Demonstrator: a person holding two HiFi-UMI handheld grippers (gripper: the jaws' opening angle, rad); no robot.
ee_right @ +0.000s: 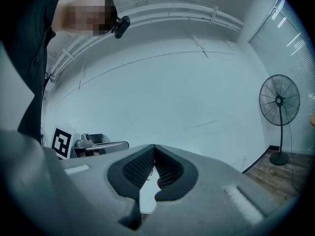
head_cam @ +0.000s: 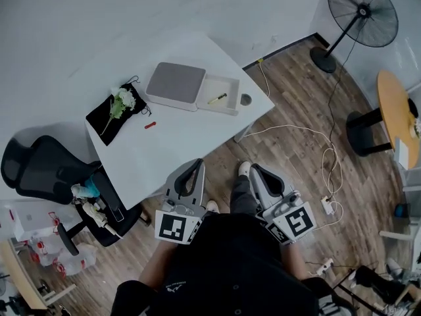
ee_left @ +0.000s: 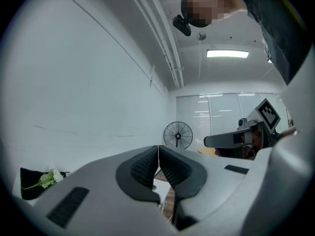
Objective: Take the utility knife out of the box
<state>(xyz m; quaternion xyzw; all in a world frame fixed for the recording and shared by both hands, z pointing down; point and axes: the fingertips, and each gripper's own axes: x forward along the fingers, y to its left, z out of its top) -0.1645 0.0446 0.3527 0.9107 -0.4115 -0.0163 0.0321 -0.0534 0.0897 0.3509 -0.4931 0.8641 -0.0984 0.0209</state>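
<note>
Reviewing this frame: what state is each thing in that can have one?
box: open, its lid lying beside it.
utility knife: lying inside the open box, untouched.
left gripper: shut, empty.
right gripper: shut, empty.
fan: standing upright; cannot tell whether it is spinning.

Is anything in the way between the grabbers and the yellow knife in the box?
Nothing visible. The box is open, its grey lid lying beside it, and the utility knife lies uncovered inside. Only bare table lies between it and the left gripper and right gripper, both shut.
</note>
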